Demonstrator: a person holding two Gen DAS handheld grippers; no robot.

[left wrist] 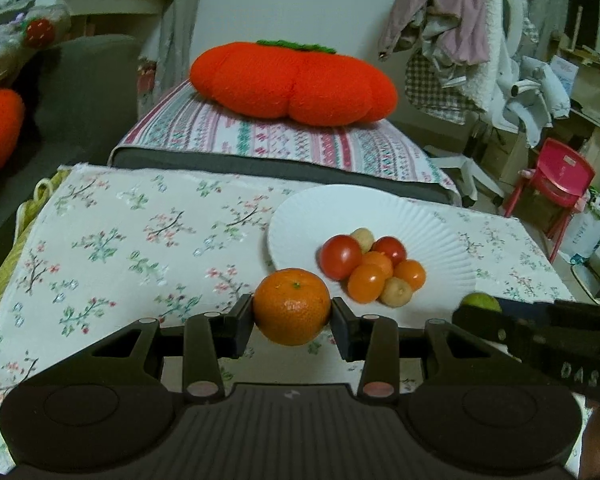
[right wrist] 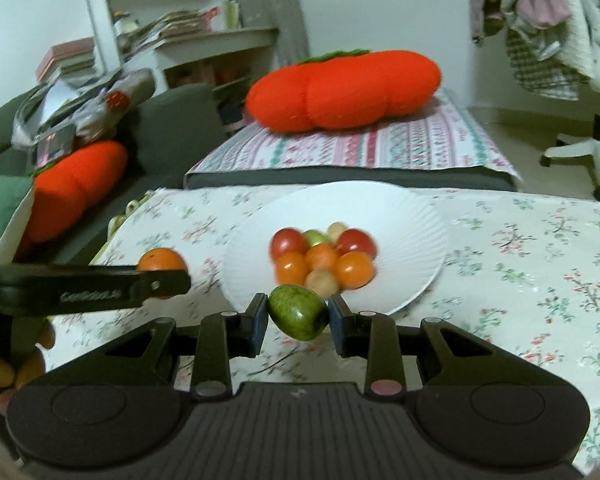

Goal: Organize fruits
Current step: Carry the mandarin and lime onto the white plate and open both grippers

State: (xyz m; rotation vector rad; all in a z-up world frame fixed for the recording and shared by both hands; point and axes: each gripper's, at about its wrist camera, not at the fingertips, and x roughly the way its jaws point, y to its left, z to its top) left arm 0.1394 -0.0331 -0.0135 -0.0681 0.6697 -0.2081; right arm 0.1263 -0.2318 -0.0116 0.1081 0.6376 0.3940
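My left gripper is shut on a mandarin orange, held just above the floral tablecloth near the left front rim of a white paper plate. My right gripper is shut on a green fruit, held above the plate's front rim. The plate holds a cluster of several small red, orange and pale fruits, also in the right wrist view. The left gripper and its mandarin show at the left of the right wrist view. The right gripper's green fruit shows in the left wrist view.
A floral cloth covers the table. Behind it a striped cushion bears a big orange plush pumpkin. A grey sofa with another orange plush lies left. A red small chair and hanging clothes stand right.
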